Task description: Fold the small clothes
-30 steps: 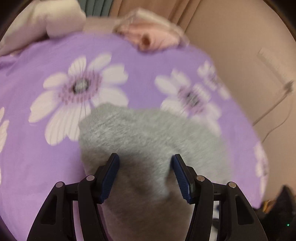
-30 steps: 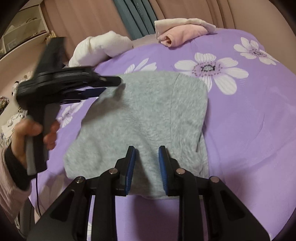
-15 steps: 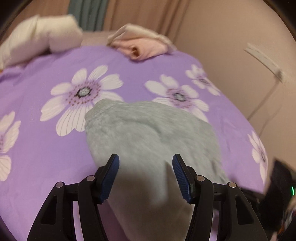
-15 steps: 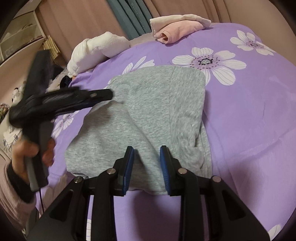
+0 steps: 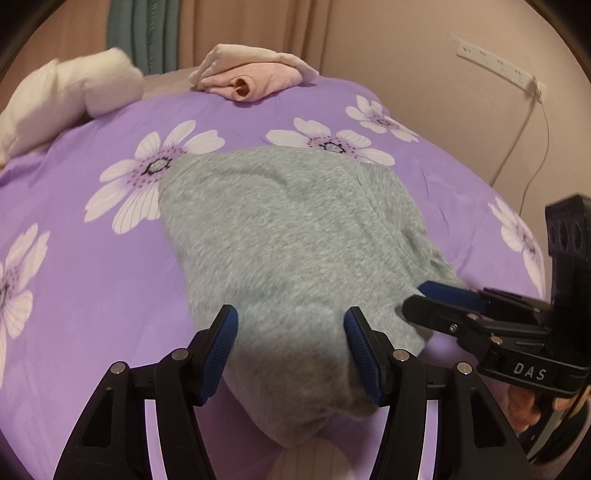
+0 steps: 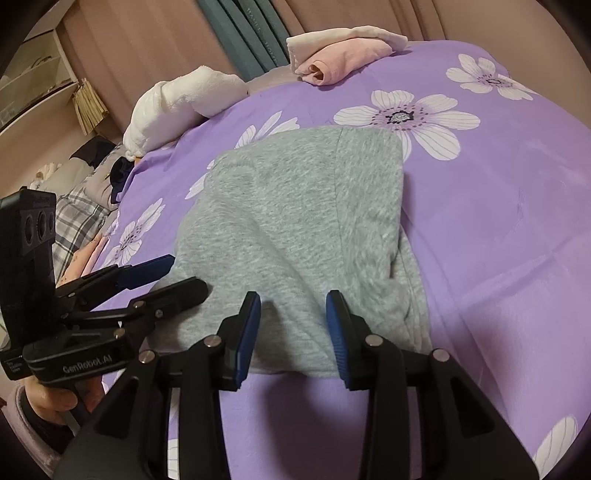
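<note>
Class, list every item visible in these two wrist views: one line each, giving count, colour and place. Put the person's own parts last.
Grey garment: one, grey, partly folded mid-bedspread.
Bedspread: one, purple with white flowers, under everything.
Folded clothes: one small pile, pink and cream, far edge.
White plush bundle: one, white, far left.
Curtains: teal and beige, behind the bed.
Power strip: one, white, on the wall.
Left gripper: black, blue pads, open over the garment's near edge.
Right gripper: black, blue pads, jaws opening, garment edge between them.
Hand: one, holding the left gripper.

"DAS" on right gripper [image 5: 417, 301]; "GenRobot.AI" on left gripper [image 6: 184, 275].
</note>
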Available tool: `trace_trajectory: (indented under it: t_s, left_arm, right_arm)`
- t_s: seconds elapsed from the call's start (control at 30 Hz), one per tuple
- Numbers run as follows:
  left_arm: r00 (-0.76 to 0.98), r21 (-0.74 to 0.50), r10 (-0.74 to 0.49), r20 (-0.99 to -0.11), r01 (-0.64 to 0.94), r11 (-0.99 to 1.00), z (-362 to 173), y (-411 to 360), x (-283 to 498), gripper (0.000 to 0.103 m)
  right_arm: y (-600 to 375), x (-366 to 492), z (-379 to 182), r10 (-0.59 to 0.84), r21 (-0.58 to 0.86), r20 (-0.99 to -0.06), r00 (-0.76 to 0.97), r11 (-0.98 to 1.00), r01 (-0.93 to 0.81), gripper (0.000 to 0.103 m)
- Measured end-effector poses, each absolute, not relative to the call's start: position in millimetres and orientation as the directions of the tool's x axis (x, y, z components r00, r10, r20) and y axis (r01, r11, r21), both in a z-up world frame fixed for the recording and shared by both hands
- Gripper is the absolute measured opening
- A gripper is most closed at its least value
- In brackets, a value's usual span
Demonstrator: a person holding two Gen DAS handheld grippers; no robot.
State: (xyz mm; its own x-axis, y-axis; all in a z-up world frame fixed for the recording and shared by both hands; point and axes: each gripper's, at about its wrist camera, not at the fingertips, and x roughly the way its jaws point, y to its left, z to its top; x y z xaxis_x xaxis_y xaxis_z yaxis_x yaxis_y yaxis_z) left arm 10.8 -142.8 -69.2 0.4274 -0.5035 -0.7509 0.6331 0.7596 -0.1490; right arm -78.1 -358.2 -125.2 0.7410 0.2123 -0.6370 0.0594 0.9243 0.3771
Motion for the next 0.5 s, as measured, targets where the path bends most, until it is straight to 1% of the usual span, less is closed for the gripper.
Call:
trace_trajectory:
  t_s: [0.03,0.1,0.2,0.3,0.5]
  left_arm:
    - [0.427,-0.162,-0.507,-0.749,0.624,0.764,-69.1,-138.9,7.0,0.063]
    - [0.411,-0.209,-0.522,-0.748,0.6,0.772,-70.3,-129.4,2.6,0.066]
    - [0.38,-0.285,-0.555,-0.74,0.57,0.77,-70.6,-115.1,-3.4,0.066]
    - [0.381,-0.3,-0.557,-0.738,0.554,0.776,-68.4,-103.9,-11.9,0.066]
    - [0.38,-0.347,-0.56,-0.736,0.499,0.794,-67.0,-83.9,-19.6,0.067]
  right_arm:
    - [-358.2,-80.9,-124.1,0.215,0.381,-0.635,0.742,0.923,0.058,0.044]
    - [-357.7,-87.0,-121.8,0.211,0.38,-0.631,0.747,0.923,0.061,0.049]
    - [-357.1,-95.4,-117.0,0.183,0.356,-0.631,0.753,0.932,0.072,0.051]
    - [-356.4,-100.6,-112.1,0.145,0.318,-0.641,0.754,0.944,0.09,0.055]
    - [-358.4,-108.8,-107.4,0.043,0.23,-0.672,0.74,0.961,0.153,0.059]
